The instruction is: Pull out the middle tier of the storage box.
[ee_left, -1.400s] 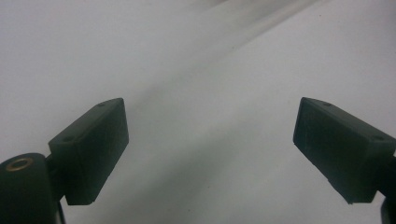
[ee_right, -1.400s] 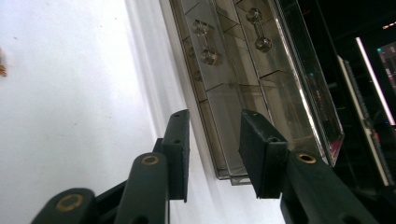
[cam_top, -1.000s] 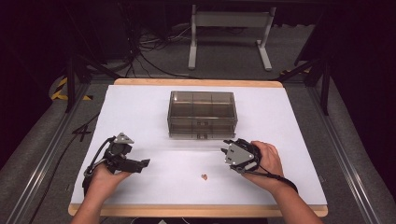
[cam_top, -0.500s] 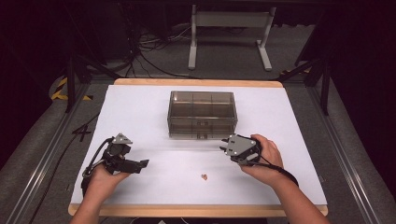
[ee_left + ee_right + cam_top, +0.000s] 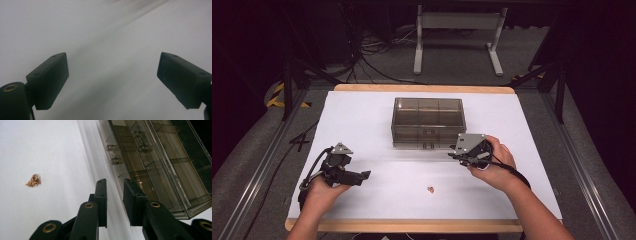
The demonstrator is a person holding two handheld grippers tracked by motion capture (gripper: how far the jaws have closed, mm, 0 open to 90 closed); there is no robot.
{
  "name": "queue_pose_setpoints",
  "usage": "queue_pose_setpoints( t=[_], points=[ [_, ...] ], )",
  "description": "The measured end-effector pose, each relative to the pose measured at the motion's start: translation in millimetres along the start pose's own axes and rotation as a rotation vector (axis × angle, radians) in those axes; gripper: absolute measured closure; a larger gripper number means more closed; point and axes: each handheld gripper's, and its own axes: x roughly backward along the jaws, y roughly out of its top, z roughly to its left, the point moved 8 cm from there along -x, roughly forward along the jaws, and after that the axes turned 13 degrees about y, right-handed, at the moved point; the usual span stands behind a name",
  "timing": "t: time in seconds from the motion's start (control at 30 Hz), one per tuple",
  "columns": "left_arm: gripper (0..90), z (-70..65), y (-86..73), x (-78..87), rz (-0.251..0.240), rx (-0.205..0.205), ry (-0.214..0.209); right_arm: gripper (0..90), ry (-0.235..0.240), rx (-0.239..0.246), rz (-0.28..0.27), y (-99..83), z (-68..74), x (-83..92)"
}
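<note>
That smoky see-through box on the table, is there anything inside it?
The box shows dividers forming compartments, and those visible through its tinted walls look empty. The lower drawers, seen in the right gripper view, are too dim to tell.

Background stuff around the setup

White surface (image 5: 362,120) with a wood edge, a grey metal stand (image 5: 457,30) on the floor behind it, tangled black cables (image 5: 362,55), and yellow-black hazard tape (image 5: 277,95) off to the left.

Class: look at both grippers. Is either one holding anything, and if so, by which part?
Nothing is held. The left gripper is wide open over bare table; the right gripper, nearly closed, has an empty gap.
</note>
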Motion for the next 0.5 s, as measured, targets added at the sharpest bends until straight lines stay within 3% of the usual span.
queue_pose_setpoints(
  t=[0.27, 0.5],
  points=[
    [10.8, 0.4, 0.6, -0.9, 0.0, 0.001, 0.001, 74.1, 0.058, -0.046, 0.005, 1.6, -8.3, 3.1],
    [10.8, 0.4, 1.2, -1.0, 0.0, 0.003, -0.003, 74.5, 0.111, -0.076, 0.046, 0.7, -16.6, 1.2]
  ],
)
